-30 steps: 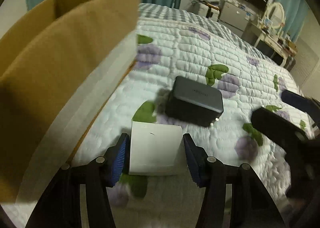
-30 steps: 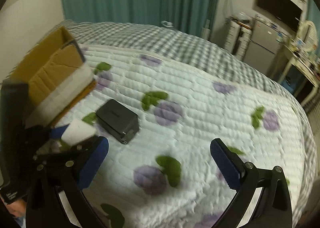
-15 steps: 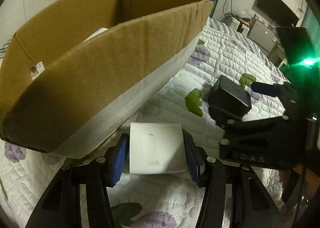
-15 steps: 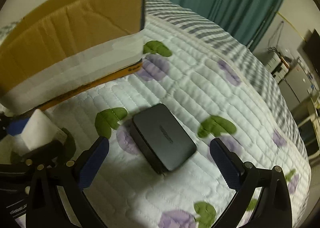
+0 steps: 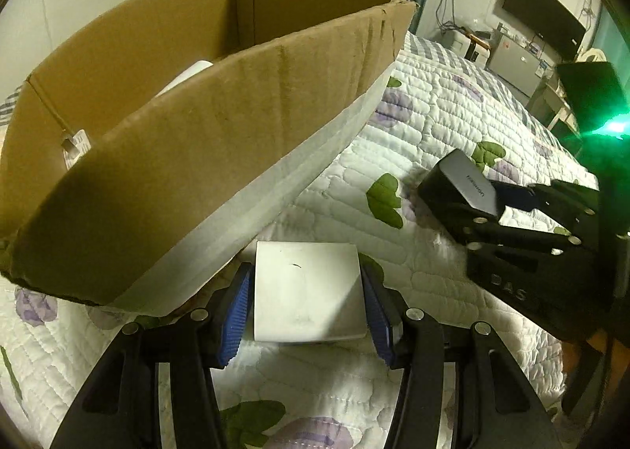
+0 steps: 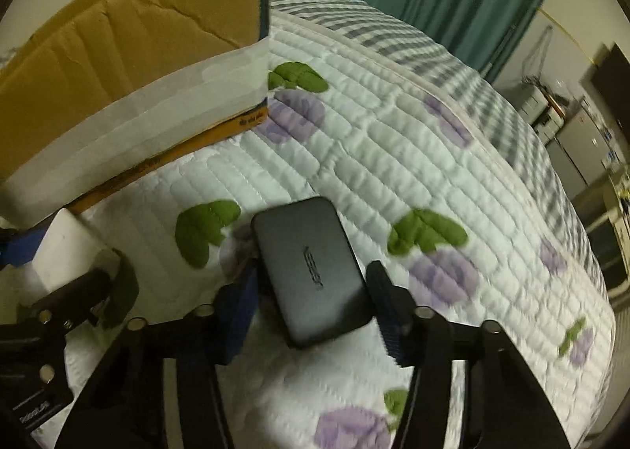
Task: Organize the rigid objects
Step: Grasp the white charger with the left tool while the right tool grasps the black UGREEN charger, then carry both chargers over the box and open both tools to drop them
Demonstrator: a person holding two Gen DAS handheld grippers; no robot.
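The left gripper (image 5: 305, 315) clamps a white square box (image 5: 307, 291) at lower centre, below the cardboard box (image 5: 197, 134). The right gripper (image 6: 315, 299) is closing around the black charger (image 6: 311, 264) on the quilt (image 6: 413, 157), mid-frame. Next, I judge: lift both over the carton's rim.

Brown cardboard box (image 5: 204, 126), white block (image 5: 307, 291), black charger (image 6: 311, 268), white quilt (image 6: 393, 157) purple-green floral
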